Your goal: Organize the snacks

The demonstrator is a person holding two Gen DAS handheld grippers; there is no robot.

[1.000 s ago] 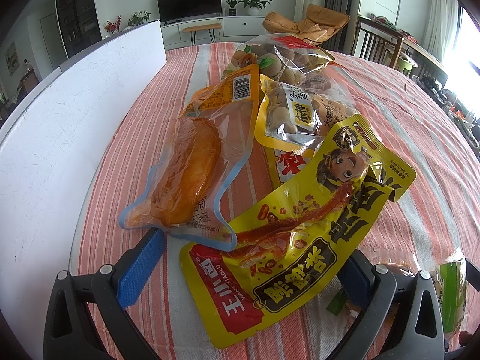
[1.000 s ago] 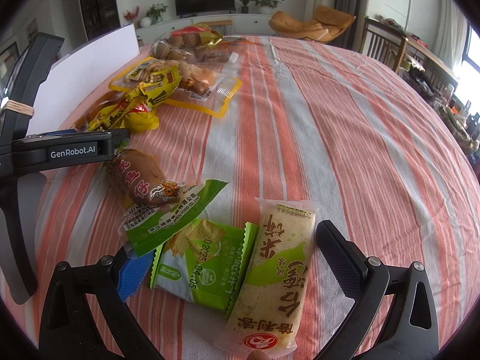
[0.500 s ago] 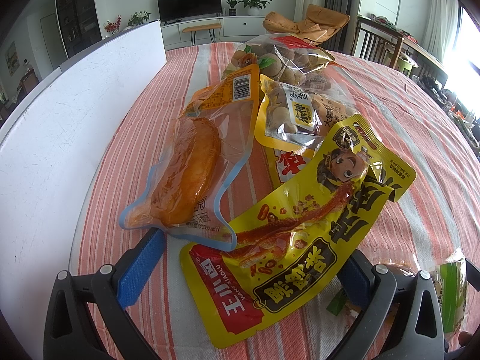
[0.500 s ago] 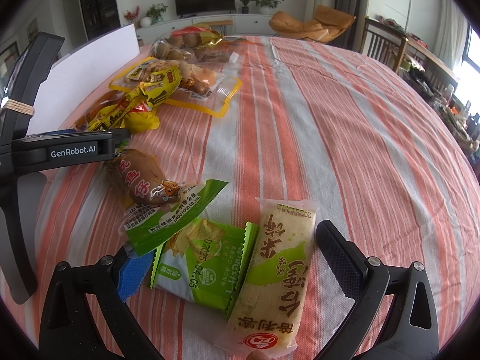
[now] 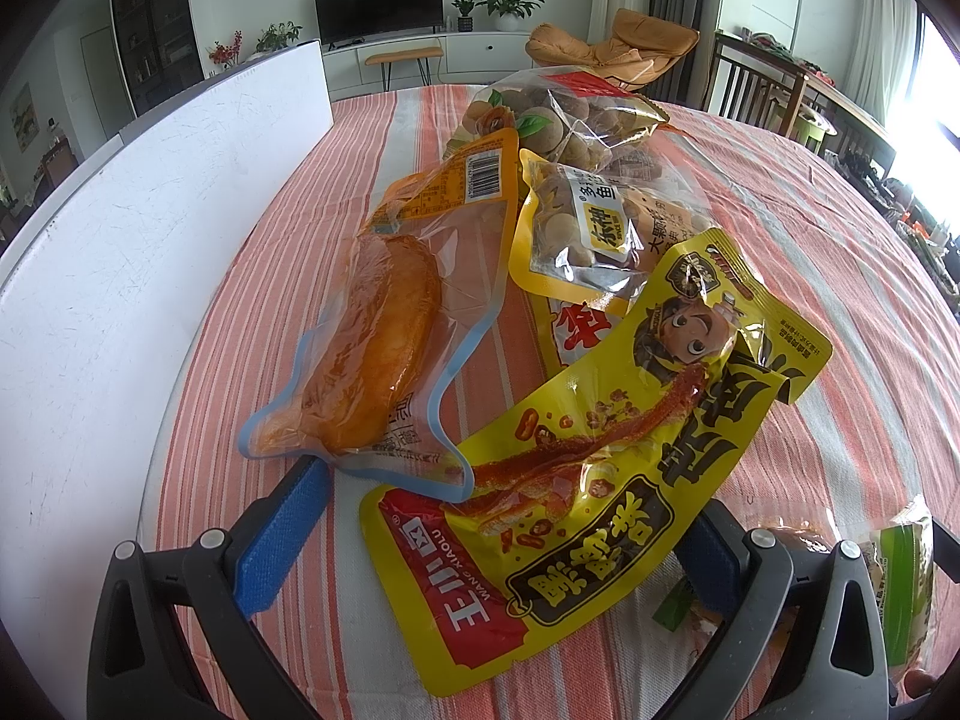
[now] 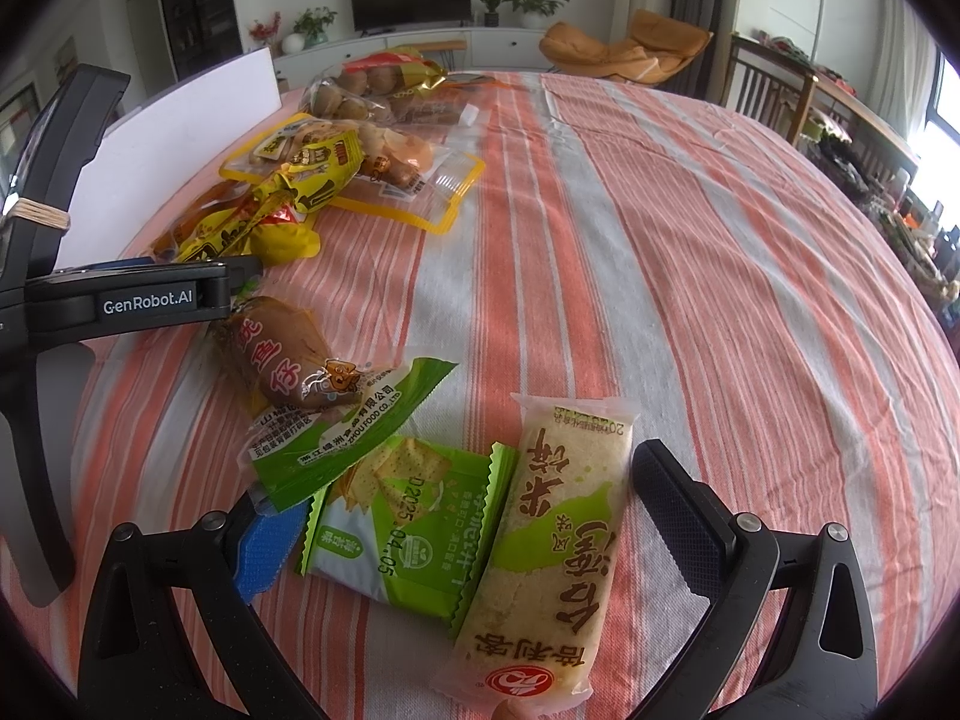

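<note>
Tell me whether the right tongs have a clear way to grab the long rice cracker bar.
Probably yes. The right tongs stand open with the rice cracker bar lying between the fingers, nothing on top. The green cracker packet lies there too, against the bar, and might get pinched.

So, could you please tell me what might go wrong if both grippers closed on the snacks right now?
1. The open left gripper straddles the yellow spicy-strip packet, whose corner lies under the clear blue-edged pouch; closing could drag both.
2. The open right gripper spans both the pale rice-cake bar and the green cracker packet, so it may pinch two.
3. The glossy packets might slip on the striped tablecloth.
</note>
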